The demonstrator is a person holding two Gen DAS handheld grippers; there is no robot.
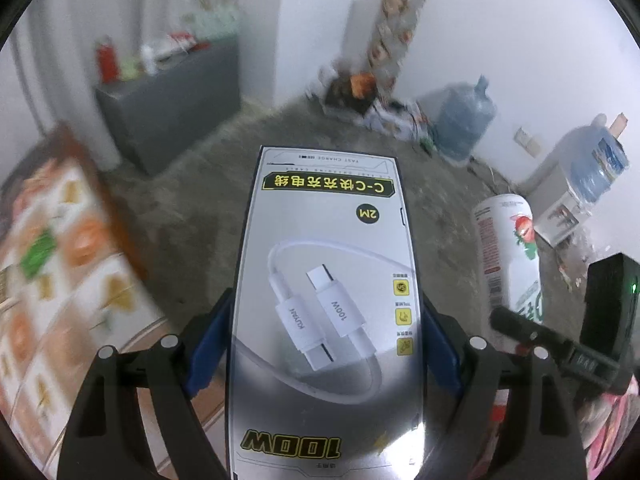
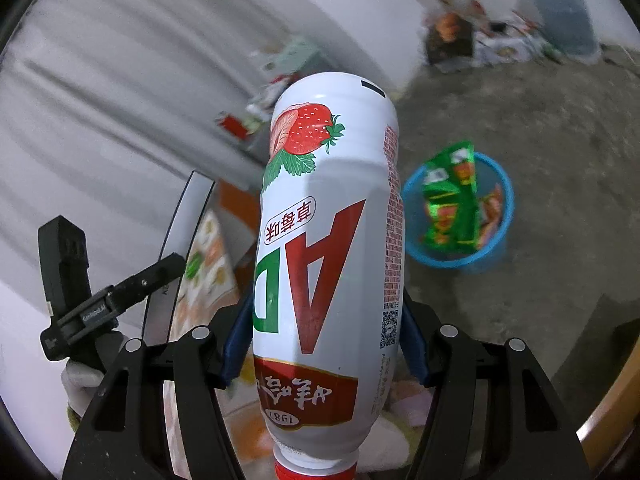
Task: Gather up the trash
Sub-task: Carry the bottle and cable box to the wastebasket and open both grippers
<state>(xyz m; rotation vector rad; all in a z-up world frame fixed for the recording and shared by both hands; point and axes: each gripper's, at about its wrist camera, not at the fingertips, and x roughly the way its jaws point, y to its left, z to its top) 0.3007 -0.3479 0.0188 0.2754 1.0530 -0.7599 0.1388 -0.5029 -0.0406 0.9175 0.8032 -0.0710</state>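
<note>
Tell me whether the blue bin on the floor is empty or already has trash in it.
Not empty. The right wrist view shows green snack wrappers standing inside the blue bin, reaching above its rim. How full it is below them cannot be told.

Ahead of me the floor (image 1: 224, 200) is bare, rough grey concrete, meeting plain white walls (image 1: 500, 40) across the top of the frame. At upper left a dark grey cabinet (image 1: 168, 120) stands against the wall, its top cluttered. In my other view a pale pleated curtain (image 2: 100, 120) fills the left side. The light is dim and flat.
</note>
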